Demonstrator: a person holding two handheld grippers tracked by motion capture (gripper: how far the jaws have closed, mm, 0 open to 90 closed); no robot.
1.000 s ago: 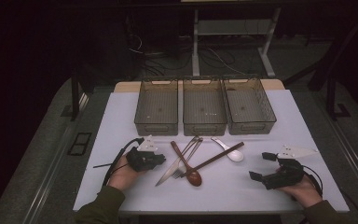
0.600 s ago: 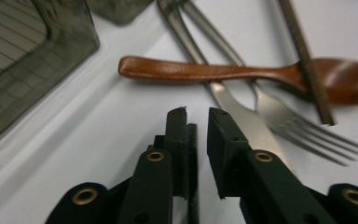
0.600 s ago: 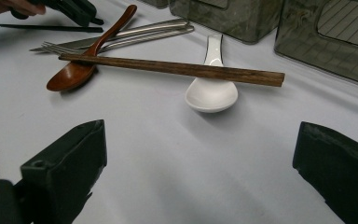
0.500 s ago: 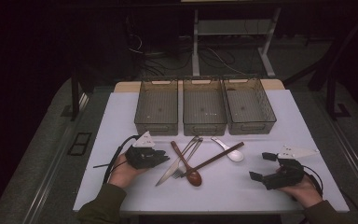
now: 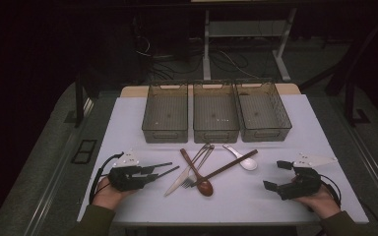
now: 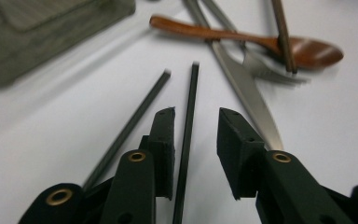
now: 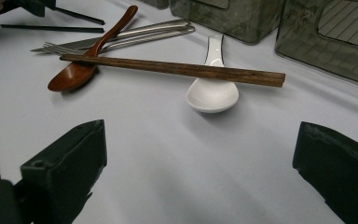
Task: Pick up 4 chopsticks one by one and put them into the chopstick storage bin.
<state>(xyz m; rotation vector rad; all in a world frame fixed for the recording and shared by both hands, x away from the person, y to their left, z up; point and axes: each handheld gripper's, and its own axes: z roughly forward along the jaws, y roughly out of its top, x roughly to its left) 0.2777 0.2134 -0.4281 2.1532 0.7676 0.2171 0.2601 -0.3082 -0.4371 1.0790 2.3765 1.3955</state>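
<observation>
Far left on the white table (image 5: 128,123), near the front edge: the left gripper (image 5: 150,175), clasped in the left hand (image 5: 109,192) and pointed rightward at the heap of cutlery. Jaws just opened, now parted a little. Between them, seen in the left gripper view, one black chopstick (image 6: 189,100), lying close along the left jaw's inner face and clear of the right jaw, so not pinched. Just outside that left jaw, a second black chopstick (image 6: 140,109), angled away from the first. Both tips short of the cutlery, apart from it.

Next, mid-table, the heap itself: a steel knife (image 5: 177,183) lying slantwise, a fork (image 5: 199,167) beside it, a wooden spoon (image 5: 197,174) laid across both with its bowl toward the front edge. Over the spoon, a pair of brown chopsticks (image 5: 229,164), their far end resting on a white soup spoon (image 5: 246,162).

Behind the heap, three see-through bins in a row – left (image 5: 165,135), middle (image 5: 215,135), right (image 5: 266,132) – set side by side.

Far right, near the front edge: the right gripper (image 5: 274,175) in the right hand (image 5: 320,199), pointed left toward the white soup spoon and well apart from it. Jaws spread wide – bare tabletop between them, gripping no item.
</observation>
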